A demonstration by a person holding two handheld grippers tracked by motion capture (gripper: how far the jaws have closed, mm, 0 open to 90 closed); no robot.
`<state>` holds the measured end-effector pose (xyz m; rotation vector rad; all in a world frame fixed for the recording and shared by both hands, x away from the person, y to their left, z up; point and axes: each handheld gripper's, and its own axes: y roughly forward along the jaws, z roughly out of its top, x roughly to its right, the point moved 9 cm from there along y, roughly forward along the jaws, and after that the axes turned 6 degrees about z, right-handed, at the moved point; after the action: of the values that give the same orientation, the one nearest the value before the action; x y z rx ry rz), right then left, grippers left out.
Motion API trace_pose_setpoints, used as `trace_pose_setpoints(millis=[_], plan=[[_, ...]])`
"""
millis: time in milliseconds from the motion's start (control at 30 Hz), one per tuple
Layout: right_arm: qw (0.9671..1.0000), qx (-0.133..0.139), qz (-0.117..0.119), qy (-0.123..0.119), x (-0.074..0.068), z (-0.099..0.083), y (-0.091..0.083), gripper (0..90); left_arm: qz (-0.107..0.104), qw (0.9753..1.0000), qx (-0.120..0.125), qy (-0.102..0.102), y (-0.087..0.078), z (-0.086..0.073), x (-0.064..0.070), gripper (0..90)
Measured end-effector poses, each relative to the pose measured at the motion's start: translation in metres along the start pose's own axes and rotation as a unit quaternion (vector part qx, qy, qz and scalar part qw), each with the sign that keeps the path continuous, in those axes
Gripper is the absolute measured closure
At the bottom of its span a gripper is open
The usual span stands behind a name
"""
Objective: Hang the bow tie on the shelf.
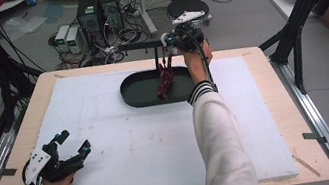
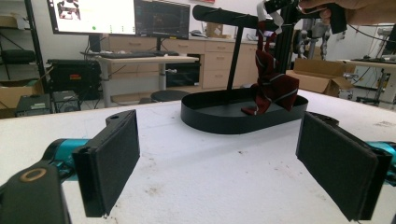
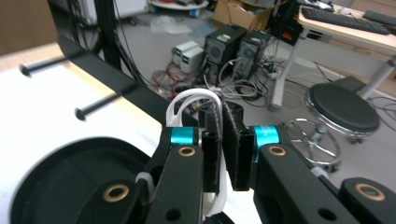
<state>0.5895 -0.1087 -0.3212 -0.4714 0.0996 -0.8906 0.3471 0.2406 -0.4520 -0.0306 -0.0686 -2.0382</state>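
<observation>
high view | your right claw (image 1: 178,33) grips the white loop (image 3: 196,100) of the red cloth (image 1: 165,79), which hangs over the black tray (image 1: 132,95) | left claw (image 1: 72,141) rests wide open, empty, on the tabletop (image 1: 161,144) | lift steadily toward the stand's bar (image 2: 224,16)

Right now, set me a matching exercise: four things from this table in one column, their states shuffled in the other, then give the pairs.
Things:
1. left gripper
2. right gripper
3. dark red cloth
4. black tray

States:
A. hangs from a white loop, its lower end in the tray
B. fingers wide apart, low over the white board
C. lies flat on the white board
D. fingers pinched on a white loop

Pairs: 1-B, 2-D, 3-A, 4-C
</observation>
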Motion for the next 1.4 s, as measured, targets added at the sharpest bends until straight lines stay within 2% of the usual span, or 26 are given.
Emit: trace_pose_setpoints(millis=[200, 333, 500, 600, 733, 767, 1067, 1133, 1400], plan=[[0.9995, -0.015, -0.016, -0.023, 0.003, -0.003, 0.001, 69.9, 0.000, 1.0000, 0.002, 0.000, 0.000, 0.000, 0.000, 13.8], [0.9990, -0.021, -0.029, -0.028, 0.005, -0.005, 0.001, 59.0, 0.000, 1.0000, 0.001, 0.000, 0.000, 0.000, 0.000, 13.9], [0.9969, -0.028, -0.052, -0.051, 0.008, -0.006, -0.001, 41.1, 0.000, 1.0000, 0.001, 0.000, 0.000, 0.000, 0.000, 13.9], [0.9960, -0.033, -0.061, -0.056, 0.010, -0.006, -0.003, 35.1, 0.000, 1.0000, 0.002, 0.000, 0.000, 0.000, 0.001, 13.9], [0.9943, -0.042, -0.069, -0.070, 0.012, -0.008, -0.004, 31.3, 0.000, 1.0000, 0.001, 0.001, 0.000, 0.000, 0.000, 13.9], [0.9938, -0.046, -0.068, -0.075, 0.011, -0.008, -0.005, 28.0, 0.000, 1.0000, 0.001, 0.001, 0.000, 0.000, 0.001, 13.9], [0.9914, -0.063, -0.077, -0.085, 0.014, -0.012, -0.008, 16.4, 0.000, 1.0000, 0.002, 0.001, 0.000, 0.000, 0.001, 13.9], [0.9888, -0.077, -0.079, -0.101, 0.014, -0.016, -0.007, 12.3, 0.000, 1.0000, 0.000, 0.002, 0.000, 0.000, 0.001, 13.9], [0.9872, -0.087, -0.072, -0.113, 0.012, -0.018, -0.008, 10.2, 0.000, 1.0000, 0.001, 0.003, 0.000, 0.000, 0.001, 13.8]])
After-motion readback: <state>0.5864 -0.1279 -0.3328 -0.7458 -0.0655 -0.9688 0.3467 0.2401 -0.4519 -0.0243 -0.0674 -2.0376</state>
